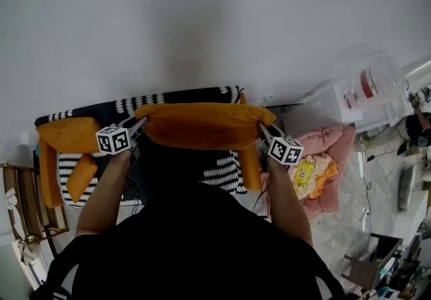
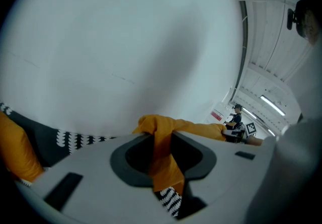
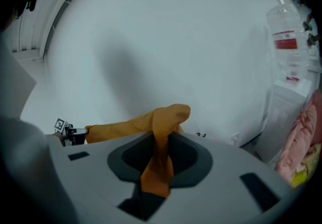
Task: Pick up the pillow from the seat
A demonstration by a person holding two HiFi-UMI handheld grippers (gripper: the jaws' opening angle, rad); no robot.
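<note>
Head view: orange pillow (image 1: 202, 125) spans between left gripper (image 1: 139, 125) and right gripper (image 1: 262, 129); patterned seat (image 1: 215, 174) below both. Jaws of each nearly closed, pinching pillow corner fabric. Step: lift, judged under way. Next: raise both ends evenly, grips firm, clear seat.

Plain white wall (image 1: 202, 15), cluttered floor (image 1: 385, 174)

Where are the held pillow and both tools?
held pillow (image 1: 202, 125): head view, middle of its orange face.
left tool (image 1: 139, 123): head view, tips at the pillow's left corner.
right tool (image 1: 262, 130): head view, tips at the pillow's right corner.
</note>
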